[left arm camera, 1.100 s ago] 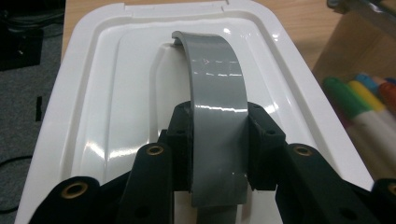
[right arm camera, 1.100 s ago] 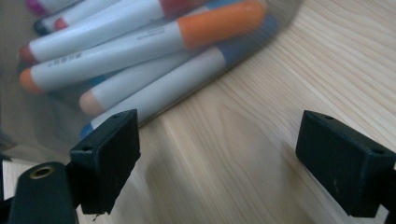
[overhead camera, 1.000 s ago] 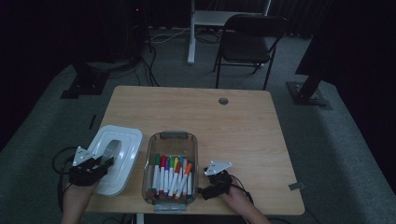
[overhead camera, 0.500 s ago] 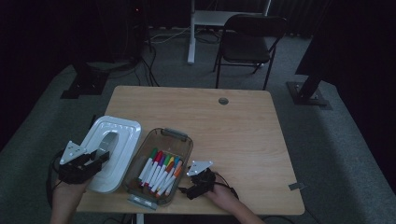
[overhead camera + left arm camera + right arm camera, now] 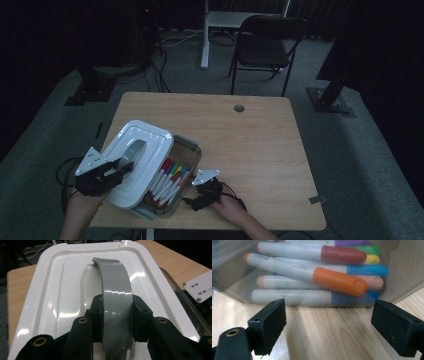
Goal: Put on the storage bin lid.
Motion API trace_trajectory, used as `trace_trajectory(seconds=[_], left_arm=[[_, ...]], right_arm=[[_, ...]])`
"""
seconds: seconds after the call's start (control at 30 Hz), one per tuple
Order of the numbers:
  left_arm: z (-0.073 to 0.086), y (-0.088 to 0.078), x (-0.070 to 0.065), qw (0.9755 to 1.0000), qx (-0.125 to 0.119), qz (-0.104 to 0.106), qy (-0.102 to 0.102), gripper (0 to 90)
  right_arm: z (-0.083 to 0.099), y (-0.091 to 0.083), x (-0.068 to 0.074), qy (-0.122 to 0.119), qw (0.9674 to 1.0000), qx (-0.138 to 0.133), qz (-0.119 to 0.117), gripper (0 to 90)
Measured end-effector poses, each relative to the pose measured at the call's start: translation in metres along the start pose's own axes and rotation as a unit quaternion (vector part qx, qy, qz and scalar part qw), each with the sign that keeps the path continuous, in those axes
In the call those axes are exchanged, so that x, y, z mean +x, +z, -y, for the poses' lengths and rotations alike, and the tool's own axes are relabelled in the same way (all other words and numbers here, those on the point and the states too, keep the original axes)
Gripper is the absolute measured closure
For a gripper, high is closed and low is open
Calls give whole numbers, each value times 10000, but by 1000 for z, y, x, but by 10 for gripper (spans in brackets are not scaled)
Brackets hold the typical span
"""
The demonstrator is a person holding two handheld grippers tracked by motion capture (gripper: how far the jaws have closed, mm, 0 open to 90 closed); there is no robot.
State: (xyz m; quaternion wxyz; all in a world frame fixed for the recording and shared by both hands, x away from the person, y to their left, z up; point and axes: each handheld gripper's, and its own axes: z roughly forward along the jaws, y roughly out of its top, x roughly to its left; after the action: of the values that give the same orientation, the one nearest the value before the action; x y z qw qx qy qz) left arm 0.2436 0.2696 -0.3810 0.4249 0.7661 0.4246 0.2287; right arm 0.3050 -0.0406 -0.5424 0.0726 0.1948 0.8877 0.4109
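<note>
Lower left of the high view: the left gripper (image 5: 125, 168) is clamped on the grey arched handle (image 5: 115, 297) of the white rectangular plastic lid (image 5: 137, 165), held tilted over the clear plastic marker box (image 5: 192, 157). Lower centre: the right gripper (image 5: 328, 327), its 2 jaws apart, faces the box wall.

Black folding chair (image 5: 263, 42) beyond the wooden table (image 5: 260, 145), cables (image 5: 165, 75) across grey carpet (image 5: 360, 150).
</note>
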Motion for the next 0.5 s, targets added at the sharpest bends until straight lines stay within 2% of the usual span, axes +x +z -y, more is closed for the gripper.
trace_trajectory(seconds=[0.13,0.2,0.5], left_arm=[[-5,10,-11,9998,23,151,88,683],[-7,15,-16,9997,31,215,107,682],[-11,42,-37,9978,152,635,143,682]], right_arm=[[1,-11,0,-63,10000,-52,30,123],[4,-18,-3,-62,9998,-111,151,123],[21,-39,-25,345,9979,-207,503,123]])
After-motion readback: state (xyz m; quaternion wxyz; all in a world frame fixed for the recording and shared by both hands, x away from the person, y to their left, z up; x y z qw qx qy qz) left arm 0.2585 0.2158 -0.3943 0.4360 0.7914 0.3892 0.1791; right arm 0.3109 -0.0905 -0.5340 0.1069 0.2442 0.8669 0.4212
